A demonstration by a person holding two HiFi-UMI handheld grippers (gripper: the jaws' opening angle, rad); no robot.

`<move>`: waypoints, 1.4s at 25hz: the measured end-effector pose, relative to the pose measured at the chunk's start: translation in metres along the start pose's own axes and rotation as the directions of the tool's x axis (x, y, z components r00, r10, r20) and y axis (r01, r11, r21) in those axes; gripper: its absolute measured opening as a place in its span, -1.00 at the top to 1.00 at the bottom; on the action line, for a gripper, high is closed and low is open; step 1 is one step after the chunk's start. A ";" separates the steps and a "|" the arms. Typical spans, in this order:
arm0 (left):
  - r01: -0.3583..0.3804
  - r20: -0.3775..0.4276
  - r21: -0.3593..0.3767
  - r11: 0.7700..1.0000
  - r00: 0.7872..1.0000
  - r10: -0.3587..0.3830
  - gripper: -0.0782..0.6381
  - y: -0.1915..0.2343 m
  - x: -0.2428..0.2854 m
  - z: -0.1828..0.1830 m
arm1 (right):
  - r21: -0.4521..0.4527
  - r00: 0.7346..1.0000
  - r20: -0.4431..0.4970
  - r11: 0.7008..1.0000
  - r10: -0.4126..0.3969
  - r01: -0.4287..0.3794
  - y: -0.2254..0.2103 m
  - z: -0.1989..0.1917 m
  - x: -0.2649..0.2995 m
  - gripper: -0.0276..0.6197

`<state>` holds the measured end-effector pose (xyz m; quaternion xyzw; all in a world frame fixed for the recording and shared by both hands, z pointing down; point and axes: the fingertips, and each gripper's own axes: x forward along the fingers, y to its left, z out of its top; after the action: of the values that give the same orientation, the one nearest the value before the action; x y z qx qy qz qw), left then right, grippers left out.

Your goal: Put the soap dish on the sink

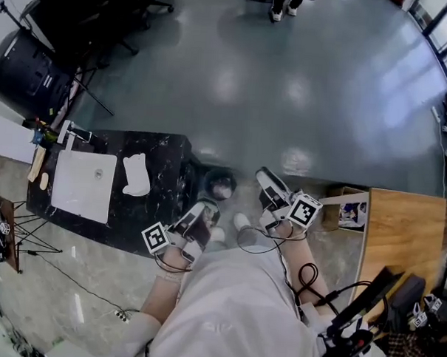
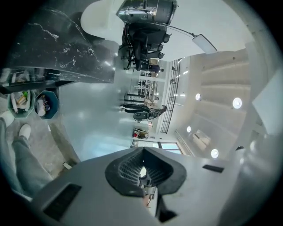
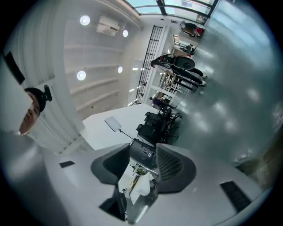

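Black marble bench [image 1: 169, 160] carries clutter at its far corner, too small to be named. A white wavy-edged soap dish [image 1: 135, 175] is laid flat just beside the white square sink [image 1: 73, 198]. Open grey floor is seen past the bench edge. Left gripper [image 1: 206, 209] fingers are pressed together; right gripper [image 1: 266, 177] fingers are spread.

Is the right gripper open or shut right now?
Open. In the right gripper view, the right gripper has its fingers standing apart, with only the room between them and nothing held.

Black bin [image 1: 221, 184], wooden table [image 1: 402, 234]
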<state>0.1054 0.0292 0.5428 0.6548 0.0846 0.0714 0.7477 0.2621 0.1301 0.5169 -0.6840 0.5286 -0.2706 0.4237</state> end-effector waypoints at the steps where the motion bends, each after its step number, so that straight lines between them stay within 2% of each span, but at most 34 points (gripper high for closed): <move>1: 0.001 -0.013 0.001 1.000 1.000 -0.001 0.76 -0.001 0.004 -0.002 | 0.027 1.000 0.014 1.000 0.005 -0.005 0.000 0.000 -0.005 0.31; 4: 0.002 -0.038 -0.003 1.000 0.999 -0.002 0.76 -0.002 0.014 -0.007 | 0.109 0.999 0.044 0.994 0.020 -0.025 -0.003 -0.003 -0.016 0.32; 10: 0.001 -0.065 -0.017 1.000 0.998 -0.002 0.76 0.000 0.024 -0.010 | 0.181 0.997 0.063 0.982 0.043 -0.054 -0.003 -0.012 -0.024 0.33; 15: 0.005 -0.074 -0.012 1.000 0.997 -0.006 0.76 0.000 0.032 -0.010 | 0.186 0.997 0.058 0.981 0.047 -0.057 -0.005 -0.013 -0.029 0.34; 22: 0.007 -0.066 -0.016 1.000 0.998 -0.008 0.76 0.000 0.031 -0.013 | 0.217 0.994 0.105 0.974 0.040 -0.063 -0.006 -0.002 -0.033 0.37; 35: 0.016 -0.044 -0.020 1.000 0.999 -0.017 0.76 0.001 0.027 -0.005 | 0.212 0.997 0.069 0.976 0.038 -0.051 -0.003 -0.010 -0.026 0.42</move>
<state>0.1308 0.0401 0.5420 0.6449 0.1058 0.0806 0.7526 0.2478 0.1520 0.5265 -0.6308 0.4977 -0.2942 0.5175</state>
